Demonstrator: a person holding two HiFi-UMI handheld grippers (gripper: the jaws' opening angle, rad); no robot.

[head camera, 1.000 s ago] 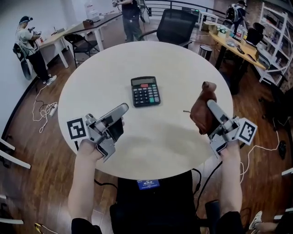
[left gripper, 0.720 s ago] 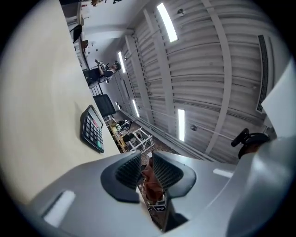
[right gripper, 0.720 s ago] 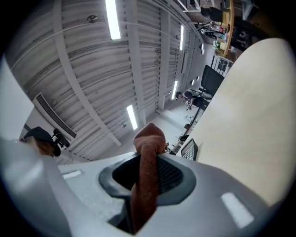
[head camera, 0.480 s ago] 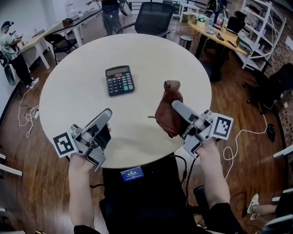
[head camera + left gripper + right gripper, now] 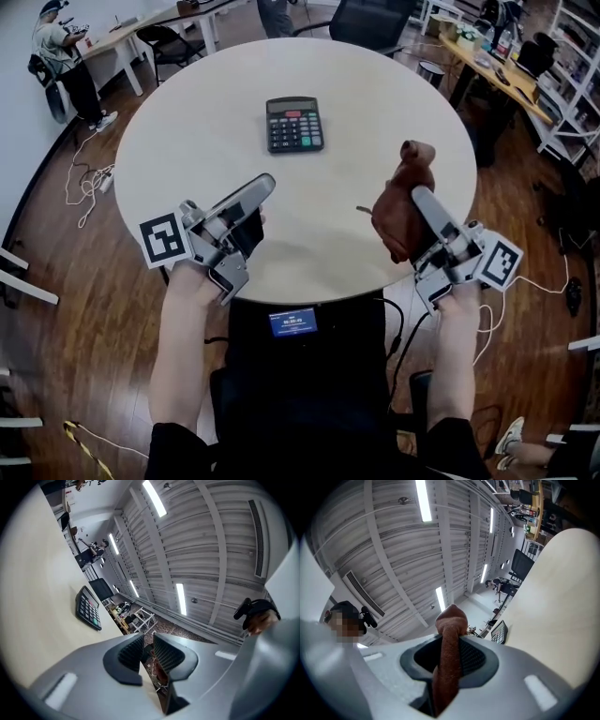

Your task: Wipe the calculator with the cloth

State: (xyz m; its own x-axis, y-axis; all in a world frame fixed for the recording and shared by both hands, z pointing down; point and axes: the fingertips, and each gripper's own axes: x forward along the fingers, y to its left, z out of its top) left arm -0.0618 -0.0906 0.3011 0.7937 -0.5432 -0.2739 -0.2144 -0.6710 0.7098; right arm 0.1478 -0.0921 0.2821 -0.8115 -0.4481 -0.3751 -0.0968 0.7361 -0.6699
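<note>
A black calculator [image 5: 294, 124] lies flat on the far part of the round cream table [image 5: 187, 122]; it also shows in the left gripper view [image 5: 88, 609] and the right gripper view [image 5: 499, 632]. My right gripper [image 5: 417, 194] hovers over the table's near right, shut on a bunched brown cloth [image 5: 398, 214] that sticks up between its pads [image 5: 449, 648]. My left gripper [image 5: 265, 184] hangs over the near left edge. Its jaws have just been closing and now stand a narrow slit apart [image 5: 148, 651] with nothing between them. Both grippers are well short of the calculator.
A black office chair [image 5: 375, 23] stands behind the table. Desks with clutter line the back left and right, and a person [image 5: 61, 56] stands at the far left. Cables [image 5: 89, 187] lie on the wooden floor left of the table.
Both grippers have drawn back from the calculator toward the table's near edge, the right one still holding the cloth. The head view has swung about.
</note>
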